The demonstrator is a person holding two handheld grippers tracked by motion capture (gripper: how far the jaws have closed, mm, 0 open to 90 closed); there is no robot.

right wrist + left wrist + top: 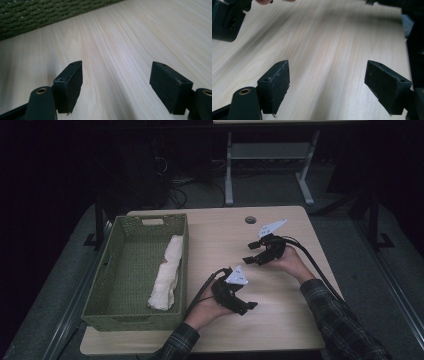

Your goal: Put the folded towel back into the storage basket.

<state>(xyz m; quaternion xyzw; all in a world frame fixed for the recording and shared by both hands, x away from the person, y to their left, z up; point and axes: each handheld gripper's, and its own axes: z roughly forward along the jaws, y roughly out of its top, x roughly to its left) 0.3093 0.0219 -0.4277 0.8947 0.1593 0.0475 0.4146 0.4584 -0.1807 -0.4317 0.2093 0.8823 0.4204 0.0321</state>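
Both grippers empty, jaws spread over bare table [280, 320]. White cloth [166, 272] lies inside green basket [100, 280]; left gripper [248, 307] and right gripper [250, 252] are outside the basket, right of it.

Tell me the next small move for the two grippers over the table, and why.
Probably set both down on the bare table and let go. The white cloth already lies folded inside the green basket, apart from both hands. The left gripper and right gripper stand open with nothing between the jaws, low over bare wood, so no work seems left in hand.
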